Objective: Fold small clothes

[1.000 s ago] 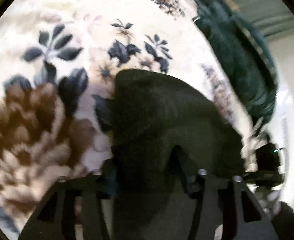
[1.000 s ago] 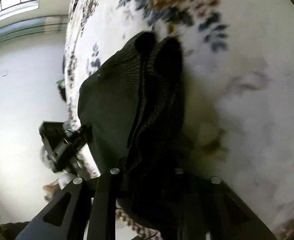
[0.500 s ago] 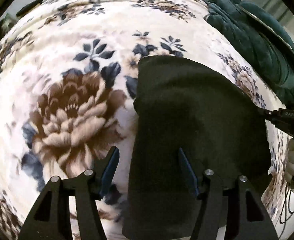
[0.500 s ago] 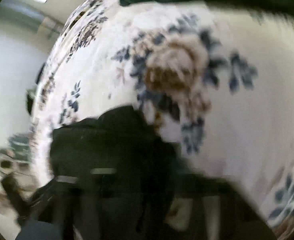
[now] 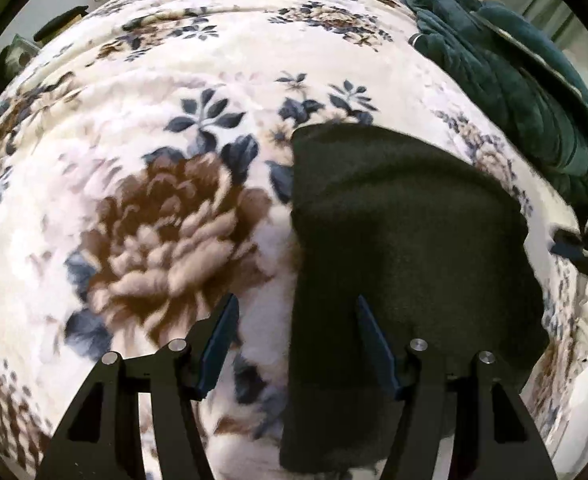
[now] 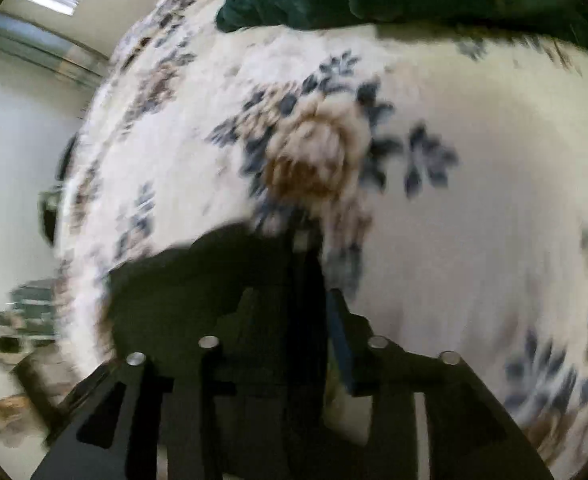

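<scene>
Nearest the camera, the left tool (image 5: 296, 320) hangs open and empty over the near left edge of the black garment (image 5: 410, 240), gripping nothing. The right tool (image 6: 289, 308) has its jaws opening; dark cloth lies between them, but blur hides whether they grip it. One fold looks laid, so next comes picking a fresh edge. Around the garment spreads the floral blanket (image 5: 165, 152) on the bed; beyond it, a dark green quilt (image 5: 506, 68), then pale walls.

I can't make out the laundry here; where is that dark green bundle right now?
In the left camera's view, the green bundle lies at the upper right on the flowered blanket, beyond the black cloth.
</scene>
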